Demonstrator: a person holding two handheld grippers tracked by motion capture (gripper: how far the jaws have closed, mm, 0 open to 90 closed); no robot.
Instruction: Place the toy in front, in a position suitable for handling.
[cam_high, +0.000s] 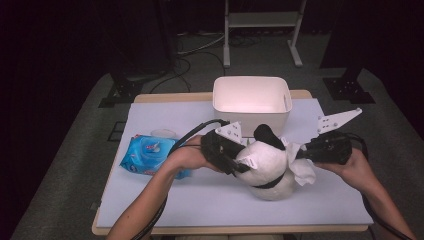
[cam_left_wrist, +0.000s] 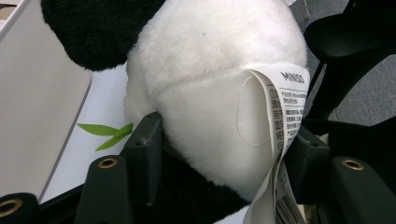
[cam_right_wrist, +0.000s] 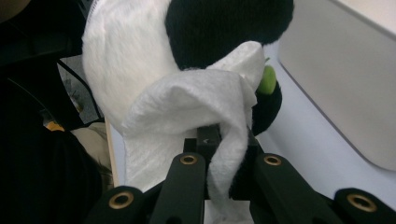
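Left gripper (cam_high: 239, 165): jaws about half spread, clamped on either flank of the plush panda (cam_high: 267, 167). In the left gripper view both pads press into the white fur, and the panda's sewn-in label (cam_left_wrist: 285, 116) drapes over the right-hand pad. The panda sits right at the jaw tips, on the tabletop (cam_high: 210, 195).

Right gripper (cam_high: 301, 155): jaws nearly closed, pinching a white wipe (cam_high: 302, 170). In the right gripper view the wipe (cam_right_wrist: 196, 107) bunches up from between the pads and folds forward against the panda's white fur and a black patch straight ahead. A small green bit (cam_right_wrist: 267, 80) peeks out past the wipe's far edge; what it is I cannot make out.

Beyond both grippers stands a white bin (cam_high: 251, 100), its wall cut off at the edge of each gripper view. Behind the left hand lies a blue wipes pack (cam_high: 145, 154), partly covered by the forearm.

Hidden: the panda's face and its underside; the wipe's lower end drops below the right gripper view.
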